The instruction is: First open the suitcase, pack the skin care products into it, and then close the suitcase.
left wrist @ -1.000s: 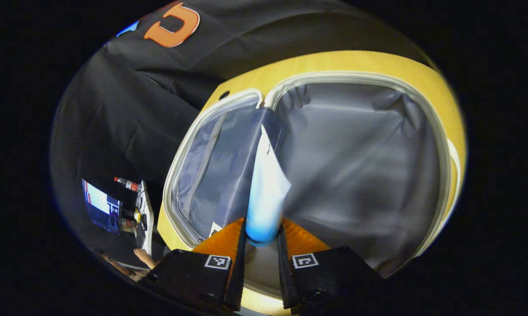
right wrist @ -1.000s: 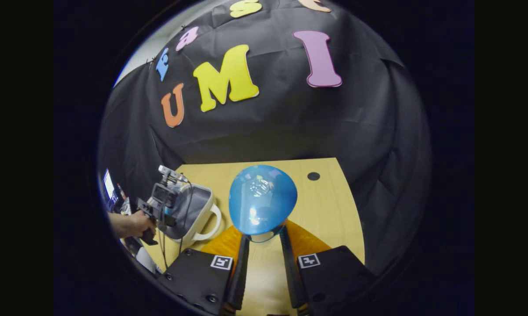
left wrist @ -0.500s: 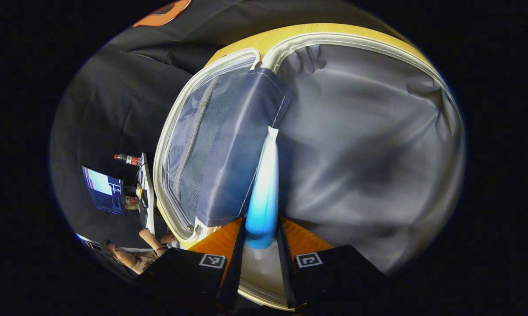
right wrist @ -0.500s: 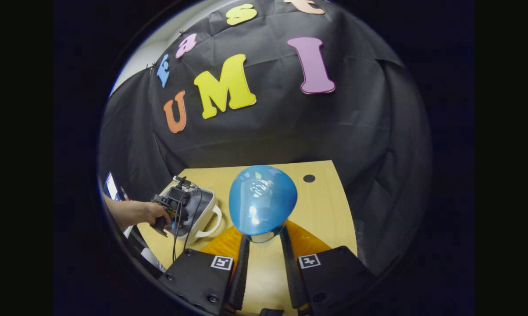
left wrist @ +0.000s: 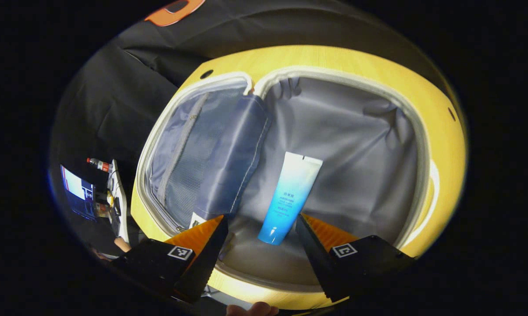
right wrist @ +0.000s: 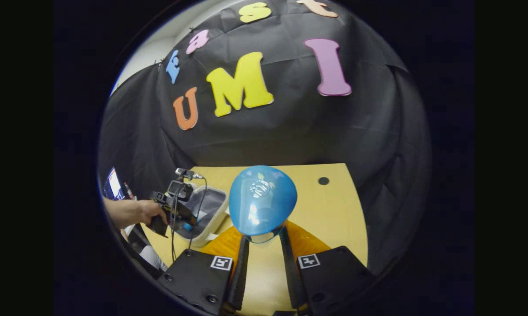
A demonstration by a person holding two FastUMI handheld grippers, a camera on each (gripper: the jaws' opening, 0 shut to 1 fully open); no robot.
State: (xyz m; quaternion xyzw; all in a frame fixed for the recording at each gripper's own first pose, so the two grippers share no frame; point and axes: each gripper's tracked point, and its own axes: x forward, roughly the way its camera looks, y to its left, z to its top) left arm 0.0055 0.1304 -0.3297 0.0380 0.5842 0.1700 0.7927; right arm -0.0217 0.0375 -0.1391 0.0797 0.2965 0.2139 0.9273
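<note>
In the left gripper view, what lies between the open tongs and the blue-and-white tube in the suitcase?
Nothing but bare grey suitcase lining: in the left gripper view the left tongs stand open, and the blue-and-white plastic tube lies flat just beyond them, touching neither finger.

the open suitcase point(left wrist: 422, 145) has much free grey lining to the right of the lying tube point(left wrist: 290, 193). on the left a loose fabric flap point(left wrist: 229, 171) stands in the way. the bench point(right wrist: 330, 210) is free on its right side.
</note>
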